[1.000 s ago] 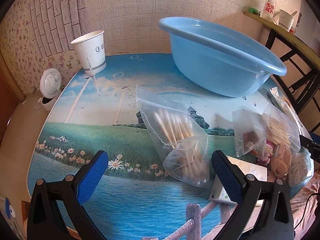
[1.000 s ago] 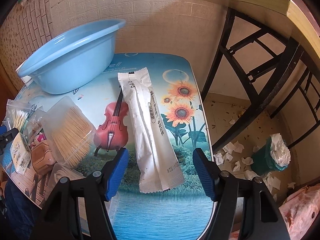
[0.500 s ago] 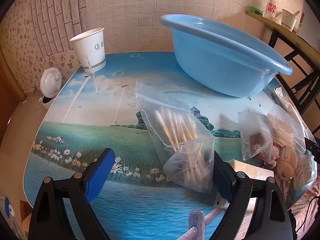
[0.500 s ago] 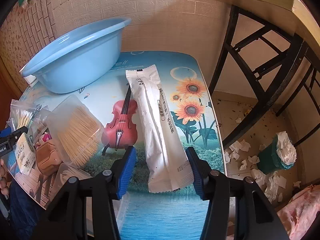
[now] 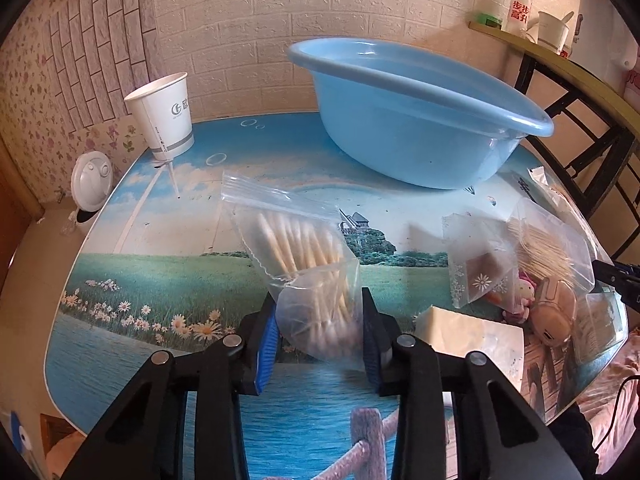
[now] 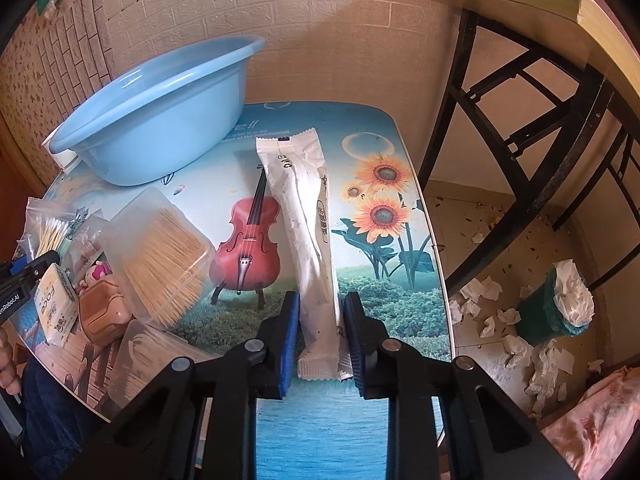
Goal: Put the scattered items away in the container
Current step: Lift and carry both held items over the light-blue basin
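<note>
1. The blue basin (image 5: 420,120) sits at the back of the table (image 5: 168,272), close to the brick-pattern wall; from our low angle we see its outer wall and rim, and we cannot tell what, if anything, lies inside.
2. We see a zip bag of cotton swabs (image 5: 304,264) lying on the table in front of the basin, its sealed top pointing away from us and its swab-filled end nearest us.
3. To the right of that bag we find a cluster: a small clear bag with flower prints (image 5: 476,260), a clear box of toothpicks (image 6: 160,256), a tan toy (image 6: 102,312), and a white packet (image 5: 468,336), all crowded together and partly overlapping.
4. A long white sachet (image 6: 308,236) lies lengthwise on the table's right part, between the printed violin and the sunflowers.
5. Our left gripper (image 5: 318,336) reaches low over the table, and its blue pads (image 5: 266,340) press both sides of the near end of the swab bag, so it grips the bag.
6. Our right gripper (image 6: 318,340) is level and low, its pads flanking the near end of the sachet; they look to be touching the wrapper, though the contact is hard to confirm.
7. A paper cup (image 5: 162,114) stands at the table's far left corner.
8. Beside the table we see a black metal frame (image 6: 532,120), and on the floor a green bin (image 6: 548,312) stuffed with tissue, with crumpled tissues scattered around it.
</note>
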Tool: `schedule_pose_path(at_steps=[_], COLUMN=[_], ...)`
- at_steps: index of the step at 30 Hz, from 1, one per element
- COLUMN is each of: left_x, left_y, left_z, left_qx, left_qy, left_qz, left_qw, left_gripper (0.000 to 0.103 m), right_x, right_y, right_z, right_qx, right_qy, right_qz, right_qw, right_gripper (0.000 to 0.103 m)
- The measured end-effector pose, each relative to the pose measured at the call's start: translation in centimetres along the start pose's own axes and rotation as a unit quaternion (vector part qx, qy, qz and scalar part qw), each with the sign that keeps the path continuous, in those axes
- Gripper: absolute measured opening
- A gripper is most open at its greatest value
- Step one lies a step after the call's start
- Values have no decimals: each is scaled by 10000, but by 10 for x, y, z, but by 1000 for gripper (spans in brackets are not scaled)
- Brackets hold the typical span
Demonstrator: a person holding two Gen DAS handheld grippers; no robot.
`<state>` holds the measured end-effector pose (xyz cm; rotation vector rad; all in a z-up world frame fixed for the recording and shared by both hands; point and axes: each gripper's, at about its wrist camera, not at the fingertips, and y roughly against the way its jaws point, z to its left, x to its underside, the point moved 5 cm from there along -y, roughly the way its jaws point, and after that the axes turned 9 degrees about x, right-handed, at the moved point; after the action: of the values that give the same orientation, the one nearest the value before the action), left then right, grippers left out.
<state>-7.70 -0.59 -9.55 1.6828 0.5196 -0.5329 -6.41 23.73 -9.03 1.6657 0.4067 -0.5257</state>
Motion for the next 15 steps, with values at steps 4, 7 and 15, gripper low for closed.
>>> schedule_pose_path(at_steps=[4,7,15], left_x=[-1,-1,-5], left_y=[6,14,40], left_z=[3,5,13], left_qx=[22,-49,-133], left_qy=[55,59,165], left_qz=[-14,-85,-282], left_qw=[10000,9999,9994], left_gripper=[29,29,28], right_x=[-1,-2,-7], right_y=[7,16,39], right_z=[-3,-3,2], right_qx=[13,2,-118], right_qy=[-18,-38,-96], right_qz=[-69,-153,-337], right_qw=[10000,9999,9993], right_gripper=[23,23,22])
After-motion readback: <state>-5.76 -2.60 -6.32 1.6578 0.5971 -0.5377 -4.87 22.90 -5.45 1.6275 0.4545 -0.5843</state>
